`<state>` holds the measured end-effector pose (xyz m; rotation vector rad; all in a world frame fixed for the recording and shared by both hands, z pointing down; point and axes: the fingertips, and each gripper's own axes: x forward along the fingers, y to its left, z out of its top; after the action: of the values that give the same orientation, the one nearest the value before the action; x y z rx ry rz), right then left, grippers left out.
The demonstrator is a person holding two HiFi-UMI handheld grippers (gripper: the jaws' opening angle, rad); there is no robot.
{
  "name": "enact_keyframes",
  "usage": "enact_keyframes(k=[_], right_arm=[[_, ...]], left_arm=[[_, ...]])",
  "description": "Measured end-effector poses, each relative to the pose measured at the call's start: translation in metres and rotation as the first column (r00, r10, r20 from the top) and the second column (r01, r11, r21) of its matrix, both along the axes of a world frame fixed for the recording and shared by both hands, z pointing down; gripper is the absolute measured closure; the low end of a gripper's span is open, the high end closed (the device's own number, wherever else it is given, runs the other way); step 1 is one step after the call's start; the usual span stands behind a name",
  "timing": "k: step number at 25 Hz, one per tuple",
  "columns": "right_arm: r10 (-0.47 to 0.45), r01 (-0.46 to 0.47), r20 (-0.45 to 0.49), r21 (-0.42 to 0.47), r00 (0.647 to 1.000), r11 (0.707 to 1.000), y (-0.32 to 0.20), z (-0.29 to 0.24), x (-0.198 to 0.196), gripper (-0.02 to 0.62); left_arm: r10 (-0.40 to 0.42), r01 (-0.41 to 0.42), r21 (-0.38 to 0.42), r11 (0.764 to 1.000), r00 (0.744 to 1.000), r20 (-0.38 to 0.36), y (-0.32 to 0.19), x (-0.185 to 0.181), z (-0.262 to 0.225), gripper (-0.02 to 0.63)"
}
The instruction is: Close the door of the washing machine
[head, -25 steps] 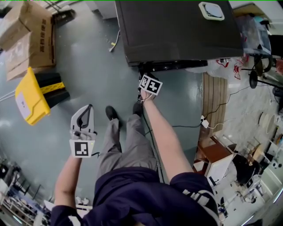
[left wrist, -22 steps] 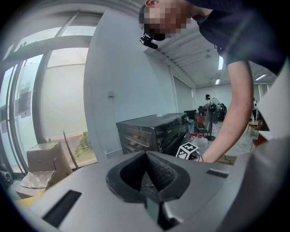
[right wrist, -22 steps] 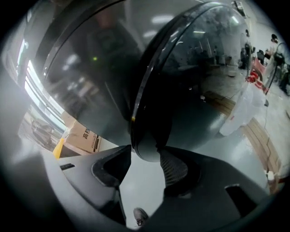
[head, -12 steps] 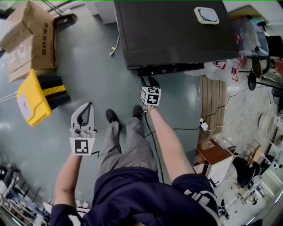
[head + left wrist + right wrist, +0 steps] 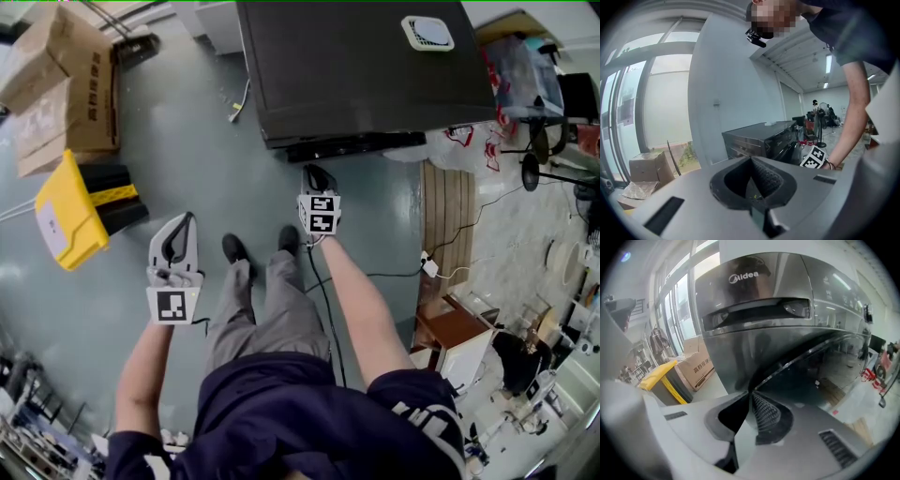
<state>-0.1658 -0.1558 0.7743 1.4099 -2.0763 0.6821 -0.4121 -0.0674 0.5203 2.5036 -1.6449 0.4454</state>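
- The dark grey, front-loading washing machine (image 5: 366, 66) fills the head view's upper middle. Its round dark glass door (image 5: 820, 366) faces the right gripper (image 5: 751, 393); I cannot tell if it is latched.
- That gripper's jaws have just been closing and meet on nothing. Push the door's rim squarely with the shut tips.
- The left gripper (image 5: 187, 221), at lower left, is closed and empty; keep it clear.
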Motion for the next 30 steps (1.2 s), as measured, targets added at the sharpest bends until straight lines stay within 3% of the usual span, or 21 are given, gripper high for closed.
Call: enact_keyframes(k=[11, 24, 30], right_arm=[[-0.062, 0.054, 0.028, 0.229, 0.998, 0.972, 0.004, -0.126, -0.003, 0.575], [-0.079, 0.042, 0.07, 0.428, 0.994, 0.903, 0.007, -0.282, 0.009, 0.575], [-0.095, 0.029, 0.1, 0.525, 0.991, 0.85, 0.006, -0.363, 0.017, 0.575]], left_arm=[[-0.029, 0.031, 0.069, 0.997, 0.999, -0.017, -0.012, -0.01, -0.046, 0.583], [-0.057, 0.064, 0.171, 0.983, 0.997, -0.044, -0.012, -0.03, -0.124, 0.583], [-0.067, 0.079, 0.233, 0.969, 0.996, -0.062, -0.01, -0.035, -0.165, 0.583]])
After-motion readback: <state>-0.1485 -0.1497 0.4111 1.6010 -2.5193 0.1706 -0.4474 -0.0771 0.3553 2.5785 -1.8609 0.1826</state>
